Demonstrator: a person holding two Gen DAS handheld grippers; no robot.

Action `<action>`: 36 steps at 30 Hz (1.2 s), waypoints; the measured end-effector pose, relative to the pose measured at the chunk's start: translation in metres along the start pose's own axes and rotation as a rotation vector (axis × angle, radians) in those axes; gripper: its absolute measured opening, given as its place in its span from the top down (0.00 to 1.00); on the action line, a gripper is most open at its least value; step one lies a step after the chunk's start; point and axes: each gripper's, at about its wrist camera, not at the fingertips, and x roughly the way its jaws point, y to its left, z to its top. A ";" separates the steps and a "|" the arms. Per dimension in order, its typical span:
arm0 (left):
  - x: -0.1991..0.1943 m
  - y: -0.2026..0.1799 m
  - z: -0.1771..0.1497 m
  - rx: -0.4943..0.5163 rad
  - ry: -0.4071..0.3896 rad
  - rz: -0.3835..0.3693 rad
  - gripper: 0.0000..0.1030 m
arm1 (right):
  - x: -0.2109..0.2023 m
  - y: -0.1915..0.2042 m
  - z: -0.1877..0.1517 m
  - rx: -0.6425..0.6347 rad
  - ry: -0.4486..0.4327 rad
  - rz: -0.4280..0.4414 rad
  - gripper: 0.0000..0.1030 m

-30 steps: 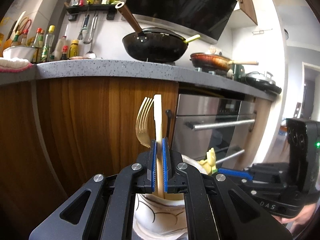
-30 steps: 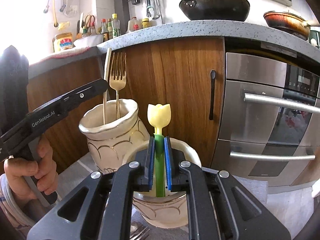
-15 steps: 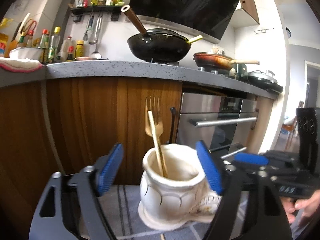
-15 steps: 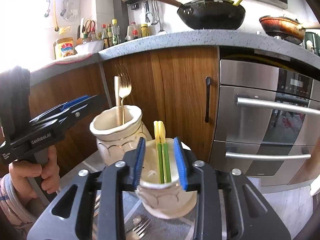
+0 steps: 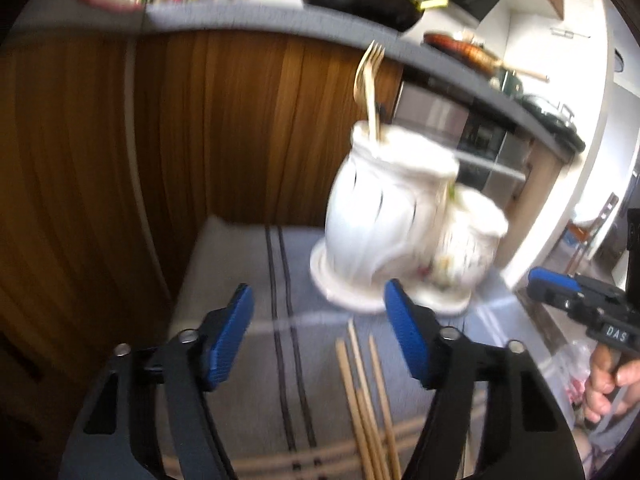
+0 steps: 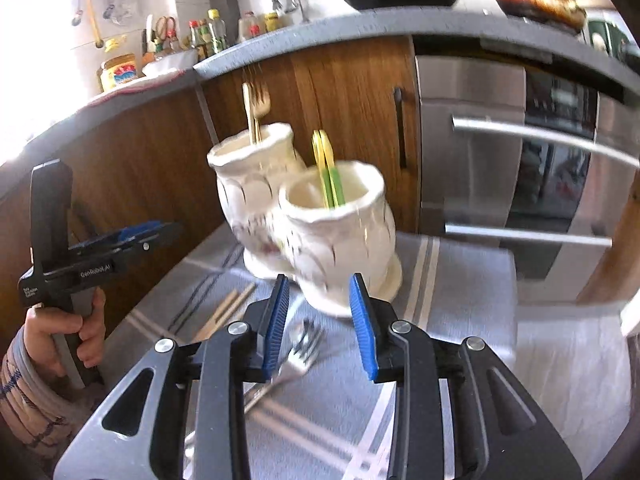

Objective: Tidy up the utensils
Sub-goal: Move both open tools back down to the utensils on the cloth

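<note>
Two white ceramic holders stand side by side on a striped grey cloth (image 6: 452, 320). The far holder (image 6: 252, 184) (image 5: 380, 216) holds a gold fork (image 6: 261, 104) (image 5: 366, 76) and a pale stick. The near holder (image 6: 340, 232) (image 5: 468, 256) holds yellow-green utensils (image 6: 328, 168). My left gripper (image 5: 320, 344) is open and empty, pulled back above the cloth; it also shows in the right wrist view (image 6: 132, 234). My right gripper (image 6: 320, 324) is open and empty, just in front of the near holder. Several wooden chopsticks (image 5: 364, 396) (image 6: 224, 312) and a silver fork (image 6: 296, 352) lie on the cloth.
Wooden cabinet doors (image 5: 200, 128) stand behind the cloth, with a steel oven (image 6: 520, 168) to the right. A grey counter (image 6: 360, 28) above carries pans and bottles. The cloth ends at its left edge (image 5: 192, 264).
Both grippers opened, letting go of the pale stick and the yellow-green utensil into the holders. Both then pulled back and down, away from the holders.
</note>
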 end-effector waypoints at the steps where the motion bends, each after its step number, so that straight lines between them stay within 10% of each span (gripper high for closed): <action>1: 0.003 0.001 -0.004 -0.004 0.020 -0.005 0.42 | 0.003 0.000 -0.004 0.008 0.016 0.000 0.69; 29: 0.048 -0.016 -0.049 0.052 0.219 -0.037 0.73 | 0.077 -0.002 -0.028 0.132 0.239 0.109 0.69; 36: 0.053 -0.019 -0.046 0.073 0.228 -0.036 0.75 | 0.083 0.002 -0.029 0.099 0.234 0.084 0.94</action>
